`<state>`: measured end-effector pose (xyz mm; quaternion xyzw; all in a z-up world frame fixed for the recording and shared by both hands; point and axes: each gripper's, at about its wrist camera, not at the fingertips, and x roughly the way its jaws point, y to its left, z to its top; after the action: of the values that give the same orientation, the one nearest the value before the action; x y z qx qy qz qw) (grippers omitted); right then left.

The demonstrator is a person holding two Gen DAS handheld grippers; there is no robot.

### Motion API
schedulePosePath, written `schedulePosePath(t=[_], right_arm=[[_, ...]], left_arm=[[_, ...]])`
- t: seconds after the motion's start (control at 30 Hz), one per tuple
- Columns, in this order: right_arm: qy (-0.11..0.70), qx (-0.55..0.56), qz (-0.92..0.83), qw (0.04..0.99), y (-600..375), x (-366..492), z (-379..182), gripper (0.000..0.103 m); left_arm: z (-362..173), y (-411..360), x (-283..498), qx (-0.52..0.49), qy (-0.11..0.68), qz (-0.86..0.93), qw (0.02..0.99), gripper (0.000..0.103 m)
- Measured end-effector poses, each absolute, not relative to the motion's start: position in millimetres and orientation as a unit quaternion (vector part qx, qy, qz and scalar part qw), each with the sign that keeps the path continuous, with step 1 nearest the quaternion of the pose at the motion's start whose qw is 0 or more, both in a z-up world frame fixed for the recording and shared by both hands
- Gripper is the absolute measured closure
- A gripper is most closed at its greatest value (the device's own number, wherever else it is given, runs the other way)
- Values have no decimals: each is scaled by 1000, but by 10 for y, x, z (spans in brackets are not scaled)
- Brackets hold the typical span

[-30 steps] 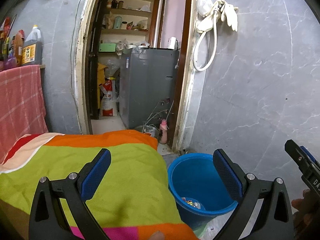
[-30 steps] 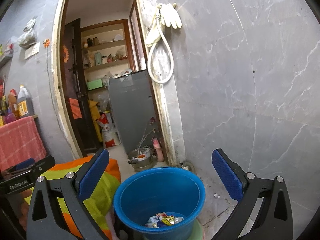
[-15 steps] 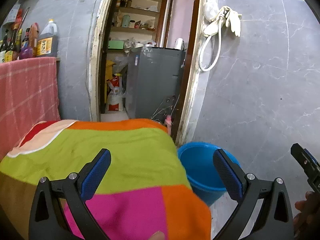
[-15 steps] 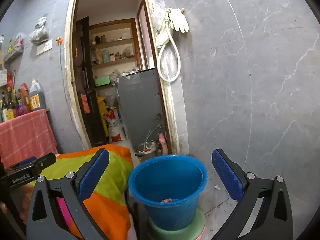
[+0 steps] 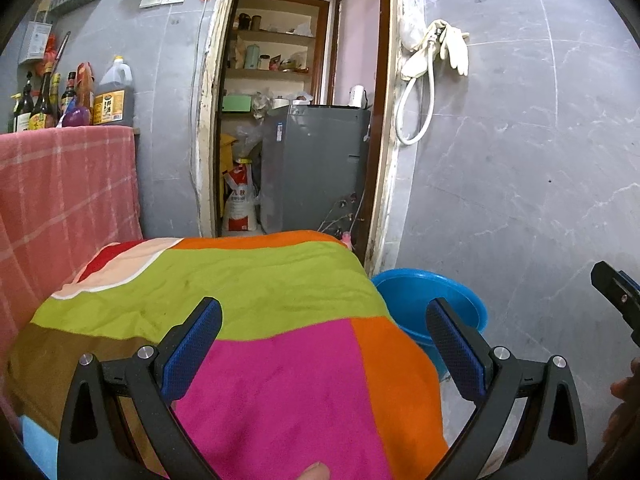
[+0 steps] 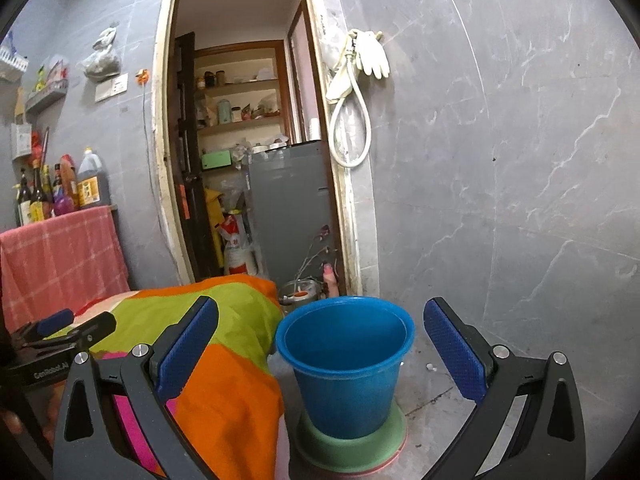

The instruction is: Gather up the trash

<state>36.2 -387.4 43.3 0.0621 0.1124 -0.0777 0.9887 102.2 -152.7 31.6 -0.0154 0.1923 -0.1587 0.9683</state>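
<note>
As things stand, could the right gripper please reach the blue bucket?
Probably yes: the right gripper is open and faces the blue bucket, with nothing between them; the colourful blanket lies off to its left.

The only clearly legible lettering was "GenRobot.AI", printed in white on the black body of the left gripper (image 6: 60, 336) in the right wrist view. The bottle labels and the sack's characters were too blurred to read.
</note>
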Motion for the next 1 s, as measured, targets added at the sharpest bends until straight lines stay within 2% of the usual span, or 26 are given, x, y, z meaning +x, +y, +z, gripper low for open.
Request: schedulePosePath(t=[1.0], right_arm=[[103,18,-96,990,-3464,-204,-98,0]], left_arm=[[-128,-1149,325,-12,188,-139,972,3]])
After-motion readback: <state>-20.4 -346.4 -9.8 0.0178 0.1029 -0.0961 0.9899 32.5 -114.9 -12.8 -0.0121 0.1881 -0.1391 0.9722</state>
